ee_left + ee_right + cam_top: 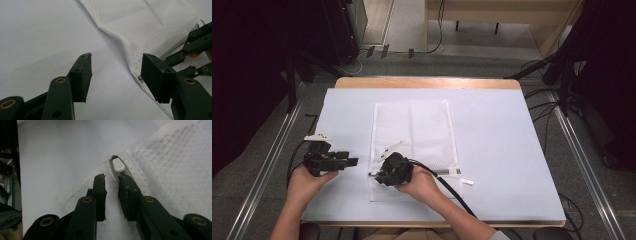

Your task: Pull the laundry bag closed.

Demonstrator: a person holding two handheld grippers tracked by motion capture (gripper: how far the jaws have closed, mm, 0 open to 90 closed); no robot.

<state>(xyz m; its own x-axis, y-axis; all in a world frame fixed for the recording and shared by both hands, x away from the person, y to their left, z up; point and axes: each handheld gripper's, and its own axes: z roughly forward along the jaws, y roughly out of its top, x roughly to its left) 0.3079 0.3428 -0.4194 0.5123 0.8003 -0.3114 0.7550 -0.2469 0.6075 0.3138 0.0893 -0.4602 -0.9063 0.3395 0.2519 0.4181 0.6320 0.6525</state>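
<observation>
White mesh bag [412, 132] lies under the narrowly parted, empty right tool [112, 180], its zipper pull [118, 165] just ahead.

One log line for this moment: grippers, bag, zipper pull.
left gripper: open, beside mesh bag edge | right gripper: narrowly open at zipper pull, no grip seen | bag: flat on table

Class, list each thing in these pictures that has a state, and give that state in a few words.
Mesh bag: lying flat on the table.
Zip pull: at the bag's corner, just past the right tongs' tips.
Left tongs: open, holding nothing.
Right tongs: slightly open over the bag.
</observation>
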